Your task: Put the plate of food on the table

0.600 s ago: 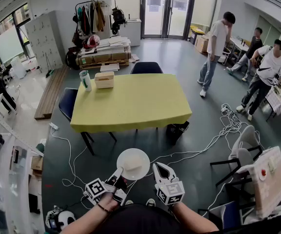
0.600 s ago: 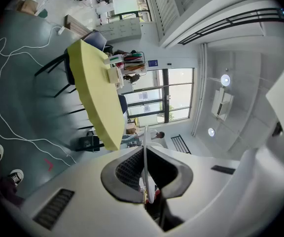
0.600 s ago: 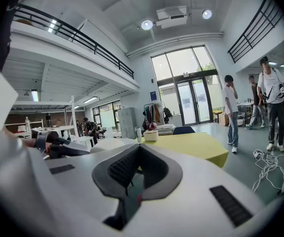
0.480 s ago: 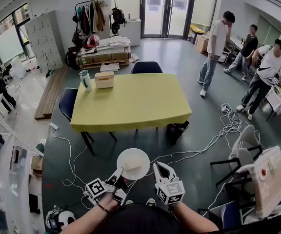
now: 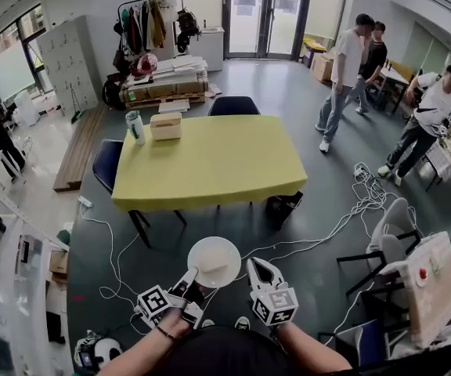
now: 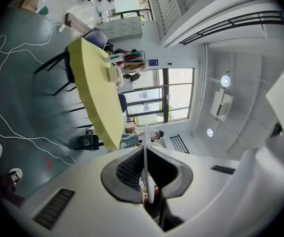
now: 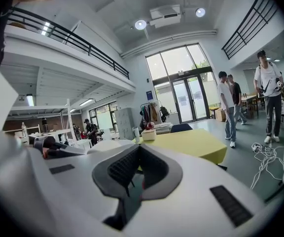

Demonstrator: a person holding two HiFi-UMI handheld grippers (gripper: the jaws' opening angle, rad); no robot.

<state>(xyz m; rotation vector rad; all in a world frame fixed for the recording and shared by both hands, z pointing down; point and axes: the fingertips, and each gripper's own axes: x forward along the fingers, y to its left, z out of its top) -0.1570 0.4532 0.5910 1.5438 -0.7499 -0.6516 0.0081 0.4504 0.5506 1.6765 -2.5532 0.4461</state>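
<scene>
A white plate [image 5: 214, 262] carrying a pale piece of food hangs over the grey floor, short of the yellow table [image 5: 210, 163]. My left gripper [image 5: 193, 277] is shut on the plate's near-left rim. In the left gripper view the plate's thin edge [image 6: 145, 152] runs straight between the dark pads [image 6: 128, 169], with the table [image 6: 97, 98] ahead and tilted. My right gripper [image 5: 252, 265] floats just right of the plate, apart from it, shut and holding nothing. In its own view, my right gripper [image 7: 138, 150] faces the table [image 7: 191, 143].
On the table's far left stand a bottle [image 5: 135, 128] and a small box [image 5: 166, 125]. Dark chairs sit at the far side [image 5: 234, 106] and the left side [image 5: 106, 167]. White cables [image 5: 351, 210] snake over the floor. Several people stand at the back right [image 5: 343, 77].
The plate and both grippers hold their places. At the back right, a person in dark clothes has walked over beside the one in white.
</scene>
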